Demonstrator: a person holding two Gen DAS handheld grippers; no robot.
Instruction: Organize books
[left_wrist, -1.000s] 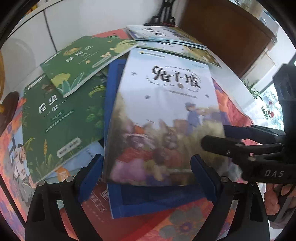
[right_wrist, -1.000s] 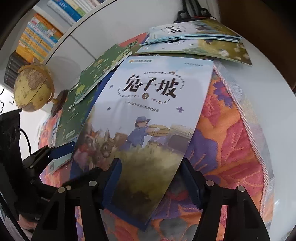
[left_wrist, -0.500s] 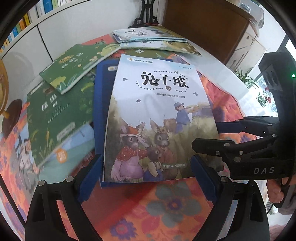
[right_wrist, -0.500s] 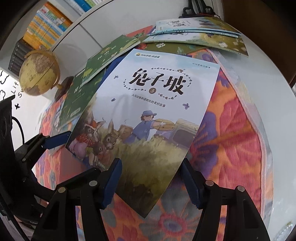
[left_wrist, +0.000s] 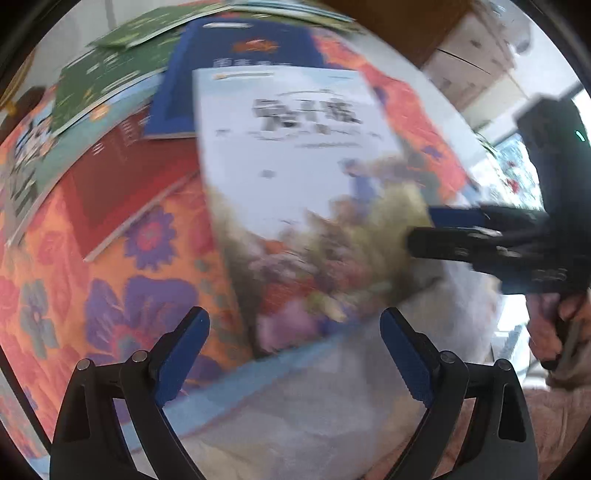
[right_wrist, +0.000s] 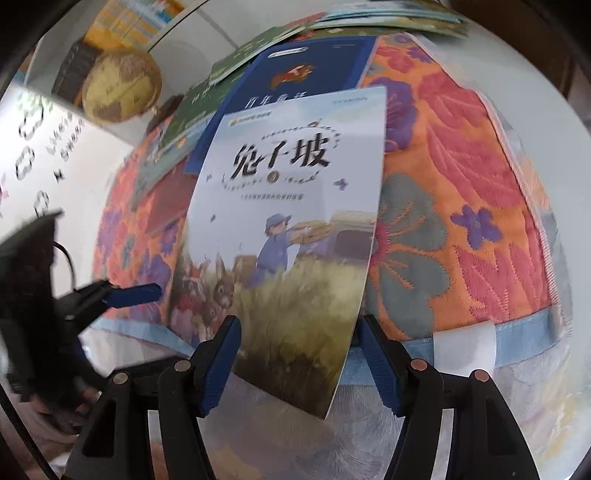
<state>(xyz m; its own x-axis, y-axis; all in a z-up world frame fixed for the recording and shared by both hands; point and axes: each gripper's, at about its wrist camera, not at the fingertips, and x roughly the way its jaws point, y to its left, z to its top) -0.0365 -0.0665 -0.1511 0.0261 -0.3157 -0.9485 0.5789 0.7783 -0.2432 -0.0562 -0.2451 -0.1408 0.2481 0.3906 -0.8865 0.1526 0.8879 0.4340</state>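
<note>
The rabbit picture book with a pale cover is lifted off the table, pinched at its lower edge by my right gripper. It also shows, blurred, in the left wrist view, with the right gripper clamped on its right edge. My left gripper is open and empty, below the book's near edge. A blue book lies flat behind it on the flowered cloth, with green books and a red book to the left.
A globe stands at the back left by a bookshelf. More thin books lie at the far edge. The cloth's blue hem marks the near table edge. A wooden cabinet stands behind on the right.
The right gripper has pulled the rabbit book toward the near table edge and off the blue book, which now shows. The left gripper has drawn back and down, away from the book pile.
</note>
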